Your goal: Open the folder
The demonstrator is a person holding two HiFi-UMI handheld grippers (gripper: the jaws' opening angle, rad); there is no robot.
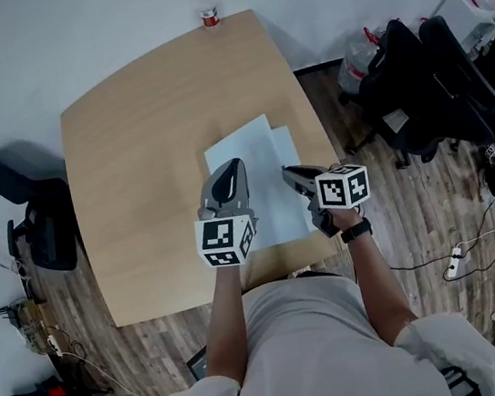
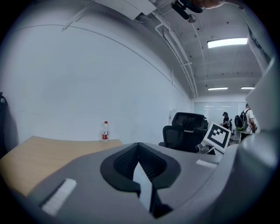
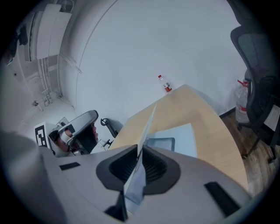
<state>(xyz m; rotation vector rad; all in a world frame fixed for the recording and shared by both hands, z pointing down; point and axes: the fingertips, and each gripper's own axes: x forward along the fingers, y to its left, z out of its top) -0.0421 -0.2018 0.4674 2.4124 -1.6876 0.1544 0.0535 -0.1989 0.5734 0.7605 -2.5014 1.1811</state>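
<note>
Pale blue folder (image 1: 255,153) is seen lying on the wooden table (image 1: 144,152), at its near-right part, close to the near edge. Left gripper (image 1: 231,171) is placed over the folder's left part, jaws pinched together on a thin pale sheet edge (image 2: 142,177). Right gripper (image 1: 290,173) is clamped nearly closed on the cover leaf (image 3: 148,127), which is held tilted up, edge-on, above the flat lower leaf (image 3: 180,138). A bottle (image 1: 207,8) is stood at the table's far edge. Office chairs (image 1: 432,73) are seen right of the table.

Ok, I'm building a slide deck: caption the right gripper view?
Right hand-held gripper pinching the folder cover, lifted edge-on above the wooden table.
</note>
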